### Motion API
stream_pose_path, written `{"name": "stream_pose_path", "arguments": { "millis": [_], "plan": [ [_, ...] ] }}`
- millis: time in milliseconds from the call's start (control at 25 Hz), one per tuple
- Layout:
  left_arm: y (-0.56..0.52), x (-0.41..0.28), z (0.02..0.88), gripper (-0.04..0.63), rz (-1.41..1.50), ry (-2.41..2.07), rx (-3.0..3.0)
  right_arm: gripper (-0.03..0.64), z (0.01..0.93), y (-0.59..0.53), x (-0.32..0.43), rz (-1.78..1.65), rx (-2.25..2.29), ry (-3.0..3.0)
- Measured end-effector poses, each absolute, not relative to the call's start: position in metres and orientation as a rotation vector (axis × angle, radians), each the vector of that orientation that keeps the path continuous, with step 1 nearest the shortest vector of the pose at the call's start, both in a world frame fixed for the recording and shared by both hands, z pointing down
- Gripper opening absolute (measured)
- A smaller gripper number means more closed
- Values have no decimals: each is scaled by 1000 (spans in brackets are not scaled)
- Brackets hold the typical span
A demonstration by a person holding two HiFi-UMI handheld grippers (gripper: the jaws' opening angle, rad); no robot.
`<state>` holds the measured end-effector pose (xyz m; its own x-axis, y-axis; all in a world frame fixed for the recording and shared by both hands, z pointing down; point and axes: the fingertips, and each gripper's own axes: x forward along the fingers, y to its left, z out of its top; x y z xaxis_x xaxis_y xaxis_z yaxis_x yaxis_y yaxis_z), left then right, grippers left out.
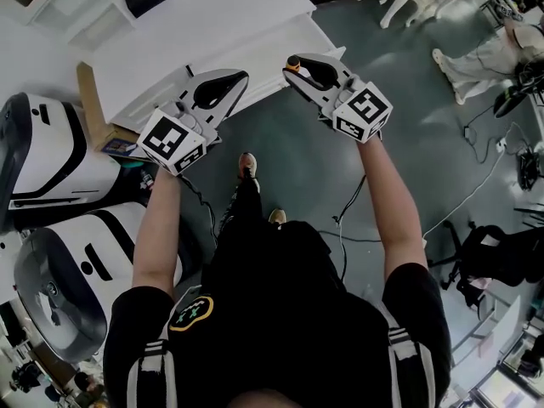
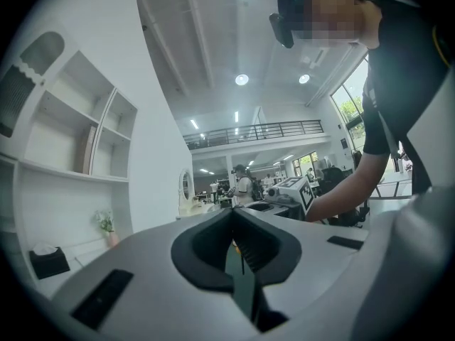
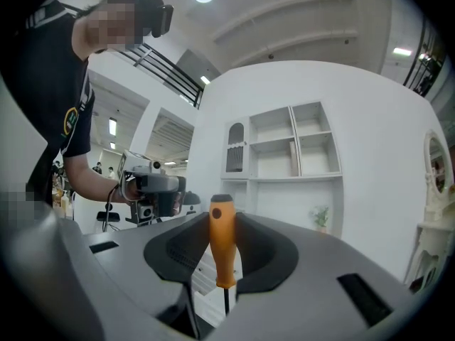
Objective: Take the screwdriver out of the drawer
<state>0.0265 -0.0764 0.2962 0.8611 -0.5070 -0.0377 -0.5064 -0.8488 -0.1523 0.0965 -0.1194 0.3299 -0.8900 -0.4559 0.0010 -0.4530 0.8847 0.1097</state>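
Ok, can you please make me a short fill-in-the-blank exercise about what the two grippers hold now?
1. The right gripper holds a screwdriver with an ___ handle.
2. The fingers of the left gripper hold ___.
3. In the right gripper view, the handle points ___ and the shaft points down.

Missing words: orange; nothing; up

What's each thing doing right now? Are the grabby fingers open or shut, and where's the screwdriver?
Right gripper: fingers shut on the screwdriver.
Screwdriver: held up in the air, upright, orange handle on top.
Left gripper: fingers shut, nothing between them.
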Motion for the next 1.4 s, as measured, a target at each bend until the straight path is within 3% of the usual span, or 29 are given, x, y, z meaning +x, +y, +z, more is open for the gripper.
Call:
{"name": "stream_pose_path", "arguments": {
  "millis": [560, 1400],
  "plan": [
    [-32, 26, 286, 17, 31, 796, -2902, 138, 296, -41, 105, -246, 707, -3057],
    [-23, -17, 278, 17, 24, 758, -2911, 138, 282, -19, 67, -268, 804, -3046]
  ]
}}
